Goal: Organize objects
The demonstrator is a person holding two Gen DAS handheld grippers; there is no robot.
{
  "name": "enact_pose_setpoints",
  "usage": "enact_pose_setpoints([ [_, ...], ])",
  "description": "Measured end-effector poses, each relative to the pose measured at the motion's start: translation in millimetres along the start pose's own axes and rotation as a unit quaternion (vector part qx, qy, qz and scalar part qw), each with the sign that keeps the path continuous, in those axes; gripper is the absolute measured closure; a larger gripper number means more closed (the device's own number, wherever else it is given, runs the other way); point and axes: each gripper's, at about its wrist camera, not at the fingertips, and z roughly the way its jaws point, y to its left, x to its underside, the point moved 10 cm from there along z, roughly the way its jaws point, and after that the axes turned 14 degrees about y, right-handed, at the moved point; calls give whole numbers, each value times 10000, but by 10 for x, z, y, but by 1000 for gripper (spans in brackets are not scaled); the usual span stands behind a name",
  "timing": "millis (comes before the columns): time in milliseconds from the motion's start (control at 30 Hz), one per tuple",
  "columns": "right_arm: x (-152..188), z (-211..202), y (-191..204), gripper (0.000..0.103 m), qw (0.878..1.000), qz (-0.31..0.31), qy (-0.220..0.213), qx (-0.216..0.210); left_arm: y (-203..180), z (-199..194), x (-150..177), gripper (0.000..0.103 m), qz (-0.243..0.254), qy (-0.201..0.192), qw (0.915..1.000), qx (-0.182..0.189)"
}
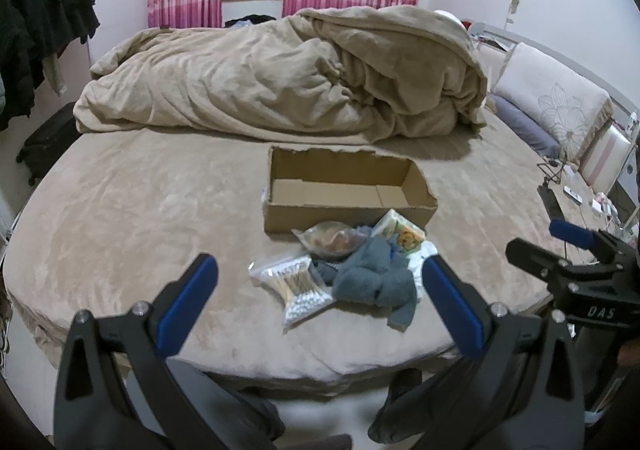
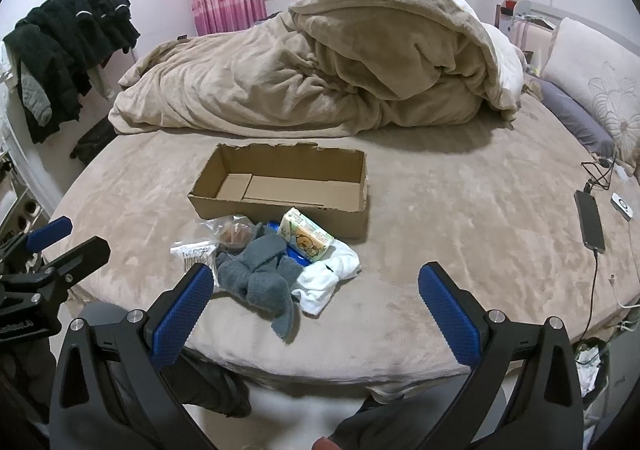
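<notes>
Left tool (image 1: 320, 290) spread wide, holding nothing, hovering off the near edge of the bed (image 1: 140, 209). Right tool (image 2: 316, 290) also spread, empty, same height beside it; each shows at the edge of the other's view. Both look parked at a ready pose, likely so either can drop onto the pile.

Pile sits just ahead of both tools, near the bed edge: grey sock (image 1: 372, 278) on top and nearest, bag of cotton swabs (image 1: 292, 286) to its left, clear bag with brownish snacks (image 1: 332, 242) behind it, tissue pack (image 2: 306, 236) with a cartoon print leaning at the box's front wall, white cloth (image 2: 328, 270) on the right, something blue underneath, can't tell what.

Cardboard box (image 1: 348, 189) is open and empty, touching the pile's far side, probably the place the items go. Judgement: nothing sorted yet. Sock lies over the other items, so it likely goes first.

Rumpled blanket (image 1: 280, 77) well behind the box. Phone (image 2: 590, 221) on a cable far right, apart from everything.
</notes>
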Motion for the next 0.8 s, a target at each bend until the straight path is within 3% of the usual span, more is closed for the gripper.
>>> enact_pose_setpoints([
  [800,25,56,-7,0,10000,15,64,-64,25,93,2,1,-37,50,10000,8],
])
